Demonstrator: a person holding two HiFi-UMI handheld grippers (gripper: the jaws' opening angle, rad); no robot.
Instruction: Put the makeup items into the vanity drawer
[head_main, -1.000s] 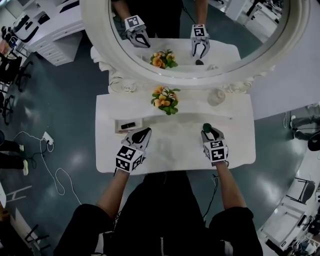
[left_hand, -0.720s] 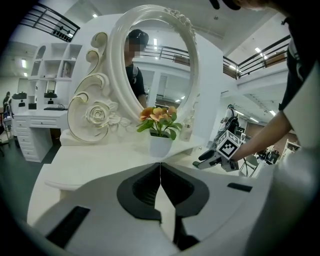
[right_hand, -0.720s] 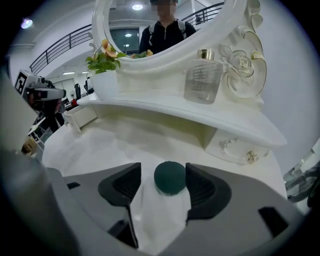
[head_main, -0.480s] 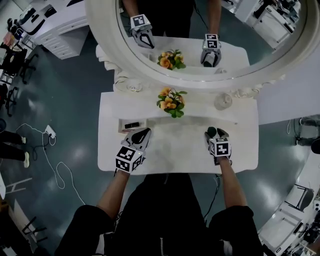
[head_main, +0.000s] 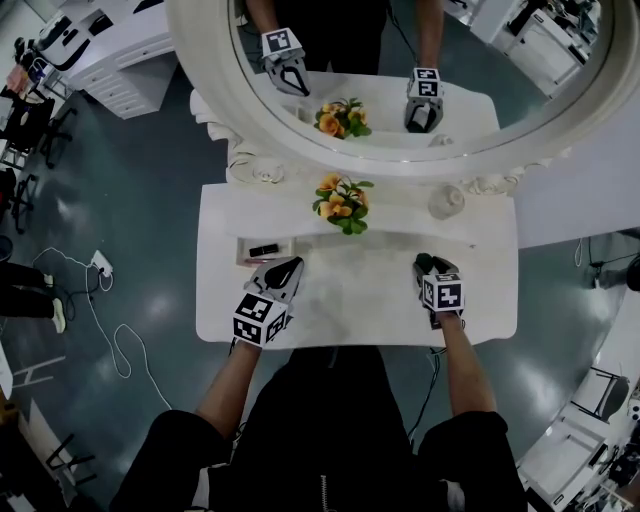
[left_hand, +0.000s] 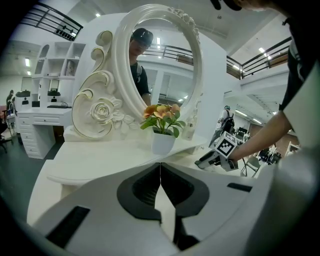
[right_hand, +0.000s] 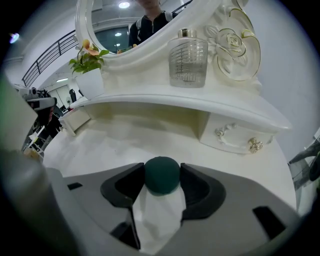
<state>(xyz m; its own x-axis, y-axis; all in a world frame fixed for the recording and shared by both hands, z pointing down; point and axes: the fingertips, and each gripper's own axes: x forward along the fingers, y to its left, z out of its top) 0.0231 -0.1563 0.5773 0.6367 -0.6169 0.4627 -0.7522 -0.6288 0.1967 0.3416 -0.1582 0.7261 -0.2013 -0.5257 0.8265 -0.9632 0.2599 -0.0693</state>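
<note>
A dark green round makeup sponge (right_hand: 161, 175) rests on the white vanity top (head_main: 350, 290), also seen at the right gripper's tip (head_main: 424, 263). My right gripper (right_hand: 162, 181) points steeply down over it. The sponge sits between the pads, round and unsqueezed, and the jaws have just been closing a little after spreading wide. My left gripper (left_hand: 160, 187) hovers over the vanity's left front with its jaws together and nothing in them. A small drawer (head_main: 262, 249) stands pulled out at the left with a dark item inside.
A potted orange flower (head_main: 340, 203) and a ribbed glass bottle (right_hand: 187, 64) stand on the raised shelf under the oval mirror (head_main: 250, 120). A closed small drawer with a knob (right_hand: 235, 137) lies right of the sponge. The vanity's front edge is just behind both grippers.
My right gripper has sunk toward the vanity top with the sponge, and its jaws have spread around it. The left gripper has stayed put.
</note>
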